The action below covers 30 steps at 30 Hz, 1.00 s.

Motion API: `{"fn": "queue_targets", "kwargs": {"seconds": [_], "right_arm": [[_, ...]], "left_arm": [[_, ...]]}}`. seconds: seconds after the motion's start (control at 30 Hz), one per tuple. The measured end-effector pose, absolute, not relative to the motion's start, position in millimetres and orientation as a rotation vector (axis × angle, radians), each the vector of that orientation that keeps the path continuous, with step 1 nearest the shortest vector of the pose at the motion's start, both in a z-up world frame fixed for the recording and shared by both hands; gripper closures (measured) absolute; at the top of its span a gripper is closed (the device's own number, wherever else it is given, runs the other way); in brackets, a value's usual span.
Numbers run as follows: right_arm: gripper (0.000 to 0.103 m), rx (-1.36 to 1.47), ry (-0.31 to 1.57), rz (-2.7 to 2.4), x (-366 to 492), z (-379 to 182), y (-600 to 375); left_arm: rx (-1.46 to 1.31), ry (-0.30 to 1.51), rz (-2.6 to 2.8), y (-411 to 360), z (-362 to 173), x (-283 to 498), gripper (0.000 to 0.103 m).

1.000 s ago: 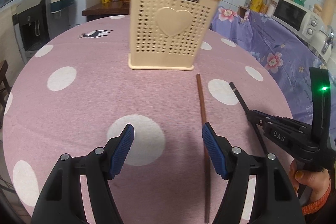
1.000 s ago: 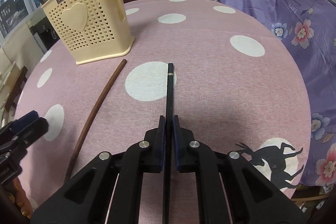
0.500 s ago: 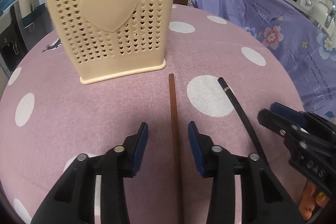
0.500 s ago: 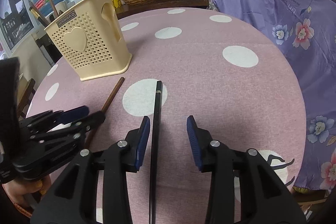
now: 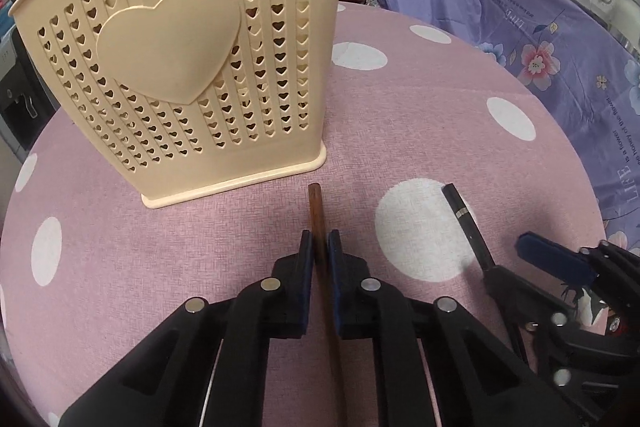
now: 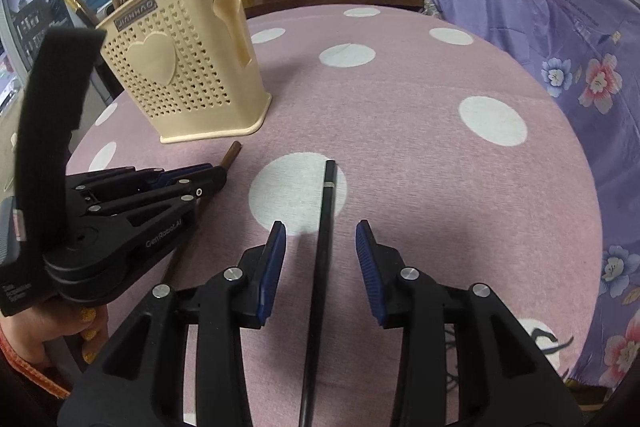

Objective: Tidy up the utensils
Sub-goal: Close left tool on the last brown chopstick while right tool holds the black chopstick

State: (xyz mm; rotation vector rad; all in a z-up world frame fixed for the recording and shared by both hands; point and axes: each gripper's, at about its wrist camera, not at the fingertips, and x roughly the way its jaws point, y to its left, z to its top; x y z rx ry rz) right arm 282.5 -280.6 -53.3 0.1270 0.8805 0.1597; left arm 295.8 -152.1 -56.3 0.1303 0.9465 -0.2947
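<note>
Left tongs [image 5: 320, 247] tip down, just squeezed shut on brown chopstick [image 5: 316, 211], basket [image 5: 180, 59] at 11 o'clock. Right tongs [image 6: 320, 247] tip down, half wide, black chopstick [image 6: 326, 211] loose between on desk [image 6: 420, 147].

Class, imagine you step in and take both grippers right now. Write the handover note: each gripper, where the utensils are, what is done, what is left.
Left gripper: jaws just closed, shut on the brown chopstick, which lies on the table near the cream holder.
Right gripper: open, black chopstick lying loose between its pads.
Done: some utensils already stand in the holder.
Left: lift the brown chopstick into the holder, then grip and stow the black one.
</note>
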Motion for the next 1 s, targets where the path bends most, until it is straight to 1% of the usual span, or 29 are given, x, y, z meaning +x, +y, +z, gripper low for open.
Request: {"fn": "queue_targets", "kwargs": {"seconds": [0.13,0.37,0.47,0.53,0.63,1.0], "right_arm": [[0.065,0.107,0.917,0.176,294.1,-60.6,-274.3],[0.066,0.068,0.921,0.165,303.9,-61.7,-270.7],[0.075,0.039,0.916,0.149,308.0,-62.0,-266.8],[0.084,0.02,0.913,0.138,310.8,-62.1,-264.6],[0.092,-0.013,0.901,0.118,312.5,-62.4,-261.6],[0.094,0.079,0.902,0.133,313.6,-62.3,-270.1]], "left_arm": [[0.149,0.942,-0.286,-151.7,-56.6,291.4,0.094],[0.107,0.94,-0.278,-133.9,-56.7,283.8,0.094],[0.102,0.939,-0.273,-132.5,-56.7,282.1,0.095],[0.108,0.937,-0.266,-133.9,-56.7,281.8,0.095],[0.111,0.933,-0.261,-135.9,-57.0,283.6,0.095],[0.095,0.923,-0.265,-134.1,-57.6,285.5,0.095]]}}
